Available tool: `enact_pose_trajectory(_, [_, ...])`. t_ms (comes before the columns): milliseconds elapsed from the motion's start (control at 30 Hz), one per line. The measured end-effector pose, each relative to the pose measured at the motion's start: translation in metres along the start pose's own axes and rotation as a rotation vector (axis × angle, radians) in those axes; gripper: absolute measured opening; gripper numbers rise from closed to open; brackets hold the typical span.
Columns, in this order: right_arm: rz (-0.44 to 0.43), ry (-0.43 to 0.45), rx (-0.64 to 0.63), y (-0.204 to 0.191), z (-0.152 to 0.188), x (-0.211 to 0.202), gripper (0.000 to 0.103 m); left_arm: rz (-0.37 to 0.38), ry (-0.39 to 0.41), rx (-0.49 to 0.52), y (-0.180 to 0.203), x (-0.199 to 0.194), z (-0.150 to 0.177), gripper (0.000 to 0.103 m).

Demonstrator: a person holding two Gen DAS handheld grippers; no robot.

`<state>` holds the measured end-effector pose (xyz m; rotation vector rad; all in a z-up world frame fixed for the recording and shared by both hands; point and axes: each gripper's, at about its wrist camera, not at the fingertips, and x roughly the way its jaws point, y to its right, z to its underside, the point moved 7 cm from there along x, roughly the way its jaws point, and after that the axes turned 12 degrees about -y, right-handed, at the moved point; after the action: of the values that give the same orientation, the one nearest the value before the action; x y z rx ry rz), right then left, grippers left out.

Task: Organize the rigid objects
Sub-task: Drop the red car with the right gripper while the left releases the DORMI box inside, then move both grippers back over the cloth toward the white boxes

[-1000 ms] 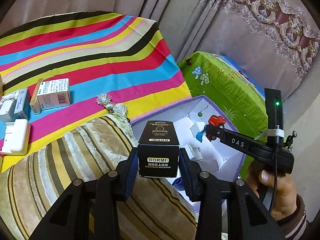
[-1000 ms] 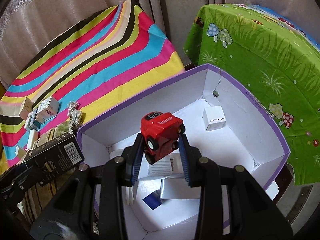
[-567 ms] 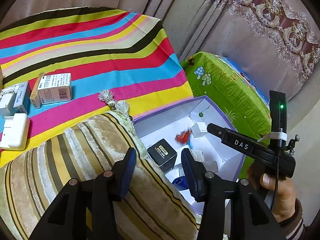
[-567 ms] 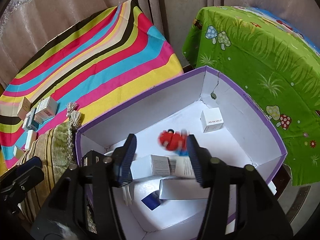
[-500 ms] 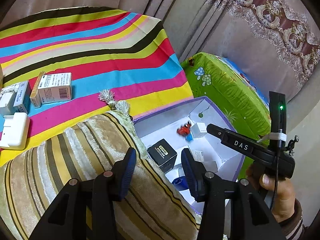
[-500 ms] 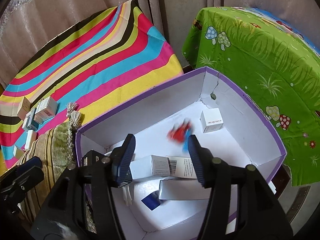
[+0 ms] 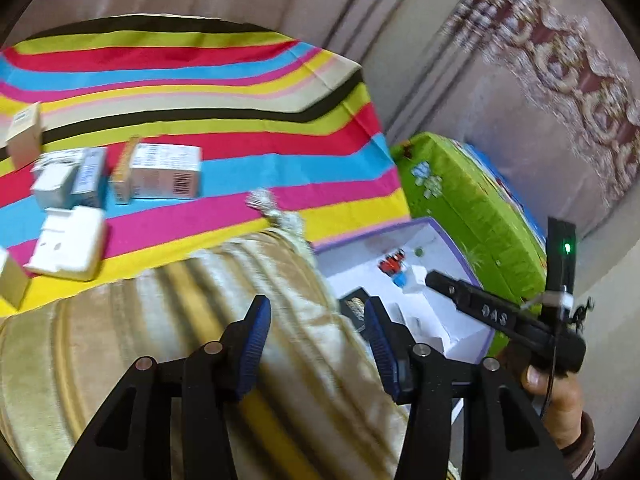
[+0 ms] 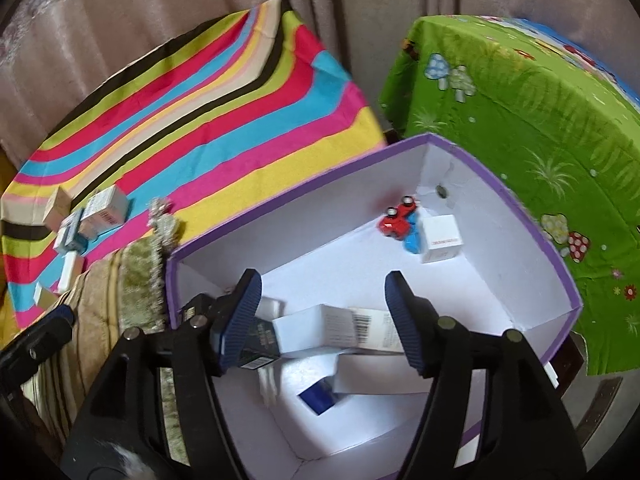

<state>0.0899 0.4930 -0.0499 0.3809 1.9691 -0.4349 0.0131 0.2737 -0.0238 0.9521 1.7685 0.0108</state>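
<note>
A white box with a purple rim [image 8: 500, 184] stands open below my right gripper [image 8: 324, 312]. Its jaws are opening, with nothing between them. A red toy car [image 8: 396, 222] lies on its side at the far corner, beside a small white cube box [image 8: 442, 238]. The black carton [image 8: 260, 340] rests at the box's near left, partly behind my finger. My left gripper [image 7: 316, 336] hangs open and empty over a striped cushion [image 7: 160, 320]. From there the black carton [image 7: 354, 304] and the red car [image 7: 392, 264] show inside the box [image 7: 376, 236].
Several white cartons [image 7: 166, 176] lie on the rainbow-striped cloth [image 7: 240, 92] at left. A green mushroom-print cloth [image 8: 520, 120] covers a table right of the box. More white cartons [image 8: 340, 328] lie in the box. Curtains hang behind. A hand [image 7: 560, 400] holds the right tool.
The left gripper let go of the black carton, which now lies in the box. The right gripper released the red car, which tumbled to the far corner. The left view swung left.
</note>
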Motion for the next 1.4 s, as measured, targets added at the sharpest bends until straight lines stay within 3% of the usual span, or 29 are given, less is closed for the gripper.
enact_pose_trajectory(233, [-0.025, -0.102, -0.194, -0.044, 0.016, 0.020, 0.069, -0.031, 0.065, -0.129, -0.054, -0.036, 0.005, 0.054])
enact_pose_trajectory(367, [-0.097, -0.162, -0.231, -0.057, 0.025, 0.031, 0.070, -0.061, 0.103, -0.199, -0.089, -0.061, 0.017, 0.054])
enact_pose_trajectory(500, [-0.014, -0.141, -0.249, -0.056, 0.022, 0.043, 0.083, -0.087, 0.136, -0.277, -0.123, -0.082, 0.030, 0.055])
enact_pose_trajectory(700, [0.108, -0.091, -0.113, -0.026, 0.002, 0.044, 0.086, -0.099, 0.146, -0.360, -0.158, -0.094, 0.040, 0.056])
enact_pose_trajectory(1000, [0.122, -0.087, -0.057, -0.013, -0.001, 0.037, 0.086, -0.134, 0.125, -0.347, -0.169, -0.095, 0.037, 0.057])
enact_pose_trajectory(1100, [0.112, -0.085, -0.063, -0.017, -0.001, 0.034, 0.086, -0.192, 0.106, -0.340, -0.182, -0.098, 0.033, 0.064])
enact_pose_trajectory(1167, [0.094, -0.082, -0.072, -0.022, -0.002, 0.031, 0.086, -0.250, 0.077, -0.327, -0.194, -0.098, 0.028, 0.065])
enact_pose_trajectory(1400, [0.037, -0.061, -0.122, -0.054, -0.006, 0.018, 0.086, -0.341, -0.017, -0.255, -0.221, -0.088, 0.011, 0.066])
